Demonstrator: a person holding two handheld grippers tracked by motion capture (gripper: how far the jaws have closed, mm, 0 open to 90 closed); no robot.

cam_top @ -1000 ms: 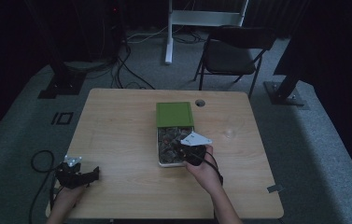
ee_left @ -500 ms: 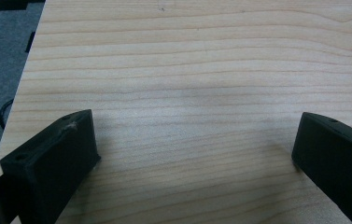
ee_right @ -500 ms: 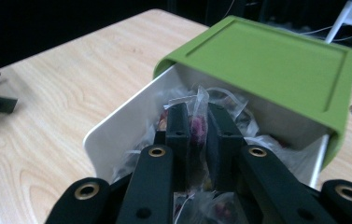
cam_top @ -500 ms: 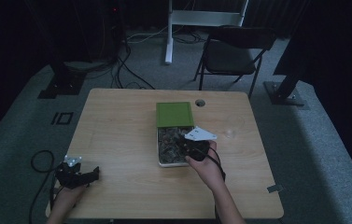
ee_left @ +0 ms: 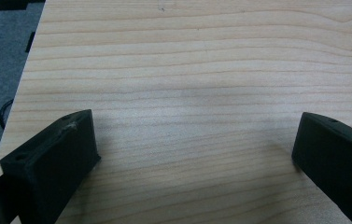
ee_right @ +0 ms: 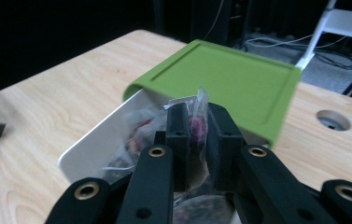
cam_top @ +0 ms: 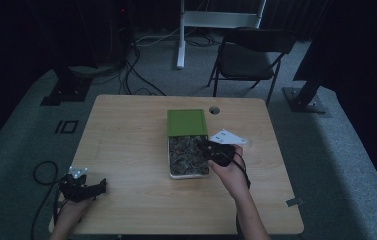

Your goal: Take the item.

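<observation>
Right gripper view shows my right gripper (ee_right: 196,128) pinched on a clear packet (ee_right: 198,122) above the white box (cam_top: 188,157), whose green lid (cam_top: 187,122) is slid back; my left gripper (ee_left: 197,149) rests wide apart, holding nothing, on the table (cam_top: 126,135)

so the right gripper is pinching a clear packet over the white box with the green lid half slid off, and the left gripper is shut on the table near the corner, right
Not quite: the left gripper is open, not shut. The left gripper view shows its two fingers wide apart with bare table between them. The rest holds: in the right gripper view the right gripper pinches a clear packet over the white box, whose green lid is slid partway off.
</observation>
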